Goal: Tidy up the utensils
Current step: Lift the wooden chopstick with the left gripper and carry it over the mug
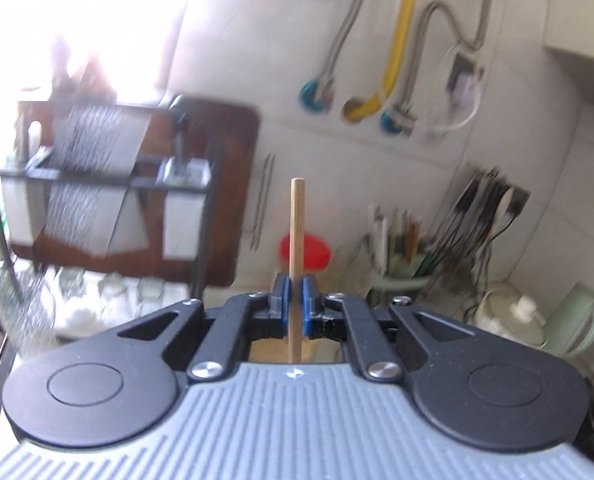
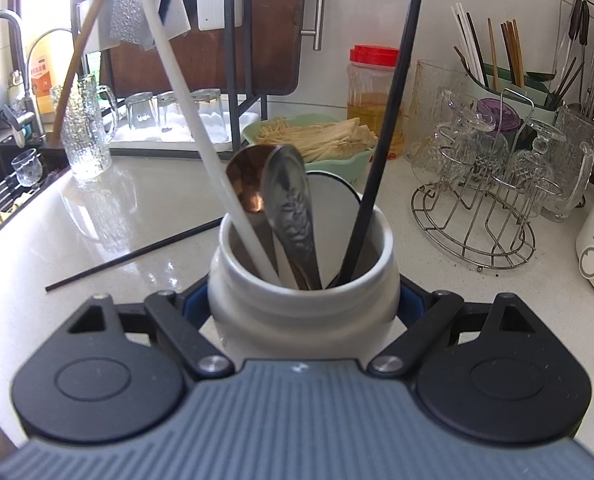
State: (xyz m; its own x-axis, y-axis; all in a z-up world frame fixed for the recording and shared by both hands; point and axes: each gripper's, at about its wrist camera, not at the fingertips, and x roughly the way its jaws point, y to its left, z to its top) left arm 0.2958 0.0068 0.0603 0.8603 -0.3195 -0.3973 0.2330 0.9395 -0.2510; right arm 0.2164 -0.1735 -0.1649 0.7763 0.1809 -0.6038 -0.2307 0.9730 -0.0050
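Note:
My left gripper (image 1: 294,288) is shut on a wooden chopstick (image 1: 297,232), which stands upright between the blue pads (image 1: 282,292) in a blurred left wrist view. In the right wrist view my right gripper (image 2: 303,308) is shut on a white ceramic jar (image 2: 297,328) on the counter. The jar holds a white chopstick (image 2: 189,120), a black chopstick (image 2: 385,140), a copper spoon (image 2: 247,184) and a silver spoon (image 2: 291,208). Another black chopstick (image 2: 137,254) lies flat on the counter left of the jar.
Behind the jar sit a green bowl (image 2: 357,164) of pale strands and a red-lidded jar (image 2: 373,84). A wire rack with glasses (image 2: 481,200) and a green chopstick holder (image 2: 497,64) stand at the right. A dish rack (image 2: 229,60), a sink (image 2: 1,184) and a leaning wooden stick (image 2: 85,40) are at the left.

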